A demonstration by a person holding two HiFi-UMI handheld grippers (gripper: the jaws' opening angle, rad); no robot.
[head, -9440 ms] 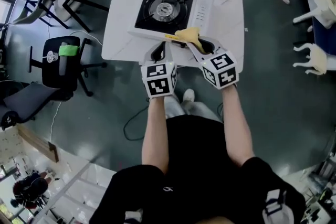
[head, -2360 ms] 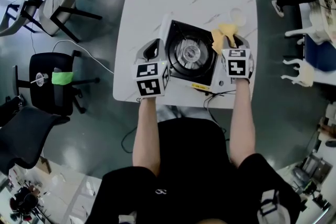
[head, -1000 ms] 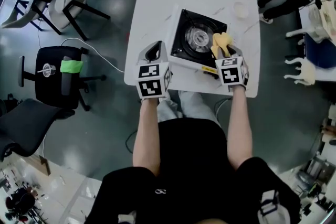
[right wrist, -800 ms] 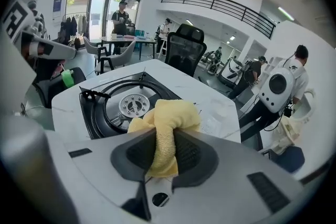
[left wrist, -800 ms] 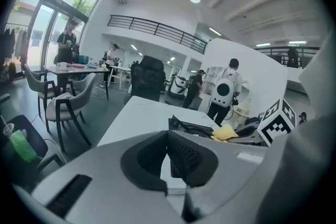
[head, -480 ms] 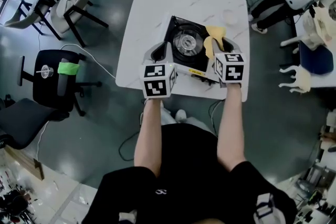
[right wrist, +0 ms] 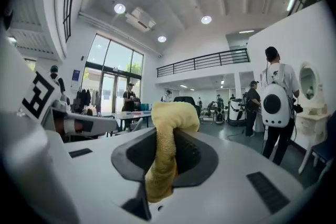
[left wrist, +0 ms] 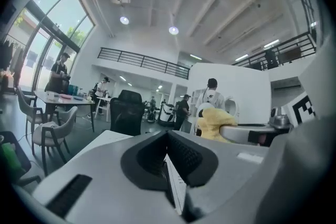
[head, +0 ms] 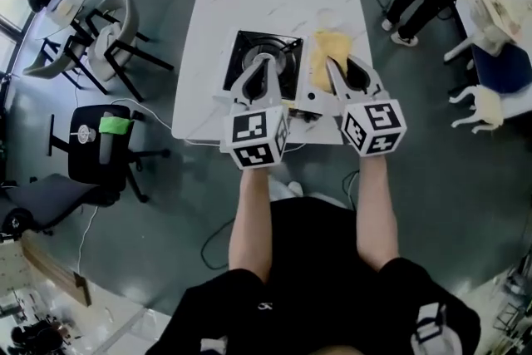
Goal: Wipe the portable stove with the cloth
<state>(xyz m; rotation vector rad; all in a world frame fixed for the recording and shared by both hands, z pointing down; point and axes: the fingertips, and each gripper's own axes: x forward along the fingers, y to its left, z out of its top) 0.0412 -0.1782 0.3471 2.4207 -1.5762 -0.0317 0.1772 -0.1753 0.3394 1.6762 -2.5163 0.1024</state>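
White table (head: pixel 208 21) in a big open hall, with chairs (head: pixel 100 54) round it, carries the stove (head: pixel 249 46) near its middle. The stove has its black burner top to the left and what seems a pale control strip to the right, so its long axis runs across the person from left to right. The right gripper (head: pixel 334 64) pinches the yellow cloth (head: pixel 326 50): in the right gripper view a fold is clamped between the jaws and bunches up past the tips. The left gripper (head: pixel 267 62) has its jaws pressed together on nothing, with only a thin seam between them. In the head view the left gripper sits across the burner top and the right at the stove's right end, with the cloth ahead of its tips over that strip. Both gripper views look out level into the hall and show no stove, so I judge the jaws are raised, with the stove below and just ahead. Whether the cloth touches the stove I cannot tell. The coming wipe likely calls for tipping the right gripper down until the cloth meets the surface, then drawing it leftward along the long axis. The left gripper is free to steady the body.
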